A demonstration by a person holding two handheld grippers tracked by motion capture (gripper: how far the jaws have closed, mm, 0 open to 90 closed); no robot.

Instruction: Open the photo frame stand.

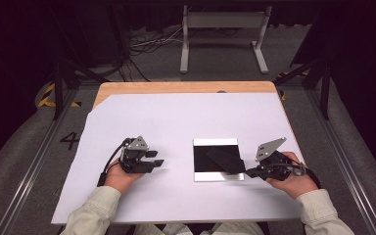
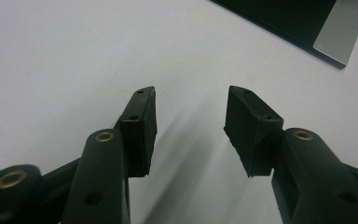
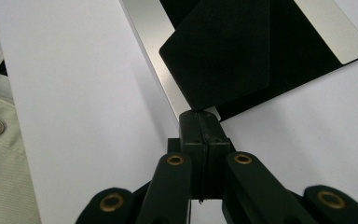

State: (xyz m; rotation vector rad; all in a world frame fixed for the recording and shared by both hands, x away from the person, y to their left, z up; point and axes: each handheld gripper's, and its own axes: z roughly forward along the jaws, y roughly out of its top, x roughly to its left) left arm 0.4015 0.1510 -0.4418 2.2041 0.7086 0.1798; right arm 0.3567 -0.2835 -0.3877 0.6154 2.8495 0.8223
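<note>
Right now your right gripper point(image 1: 248, 171) has its jaws pinched together on the near corner of a thin black card point(image 1: 226, 160), which lies tilted across a black square plate point(image 1: 215, 159) with silver edges on the white table sheet point(image 1: 176, 122). Your left gripper point(image 1: 157, 157) rests well apart to the left, jaws spread wide over bare sheet, holding nothing.

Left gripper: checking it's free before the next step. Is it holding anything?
No: the left gripper stands open over the bare white table.
</note>
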